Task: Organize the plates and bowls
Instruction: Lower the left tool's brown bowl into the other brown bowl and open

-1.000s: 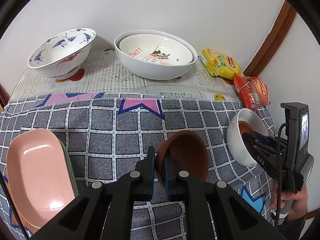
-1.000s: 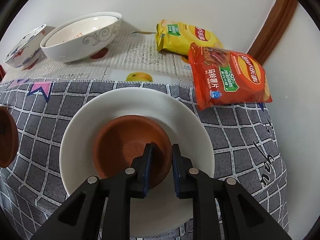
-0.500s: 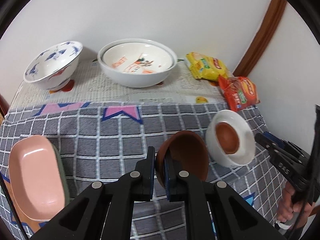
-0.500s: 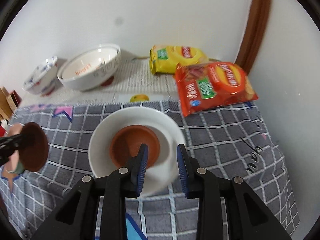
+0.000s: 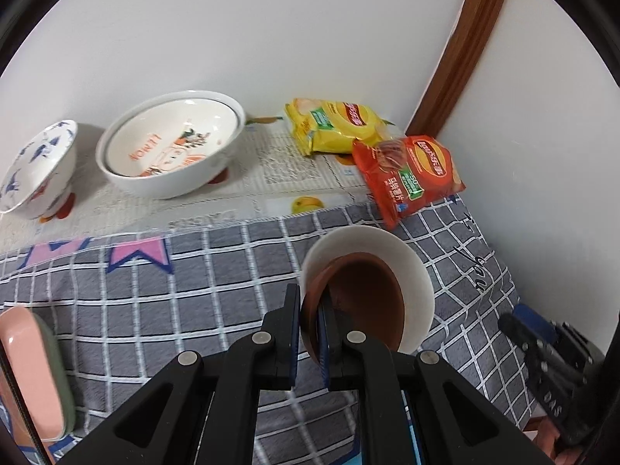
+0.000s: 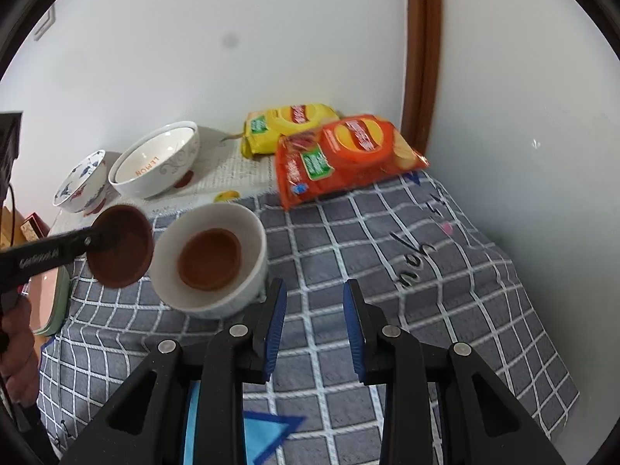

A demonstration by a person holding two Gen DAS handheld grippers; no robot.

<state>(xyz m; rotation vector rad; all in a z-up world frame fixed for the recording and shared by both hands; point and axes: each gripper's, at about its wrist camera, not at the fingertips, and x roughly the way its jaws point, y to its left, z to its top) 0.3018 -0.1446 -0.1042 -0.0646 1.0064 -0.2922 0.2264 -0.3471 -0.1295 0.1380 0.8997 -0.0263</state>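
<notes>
My left gripper is shut on the rim of a brown dish, which it holds tilted in the air. In the right wrist view this dish hangs just left of a white bowl, close to its rim. The white bowl stands on the grey checked cloth with a second brown dish lying inside it. My right gripper is open, drawn back to the right of the bowl, with nothing between its fingers.
Against the back wall stand a large white bowl with a lemon-print bowl nested in it and a blue-patterned bowl. A pink plate lies on a green one at the left. Yellow and red crisp bags lie in the corner.
The left gripper carried its brown dish to the right, up to the white bowl. The right gripper let go of the dish in the bowl, widened its jaws and drew back and up.
</notes>
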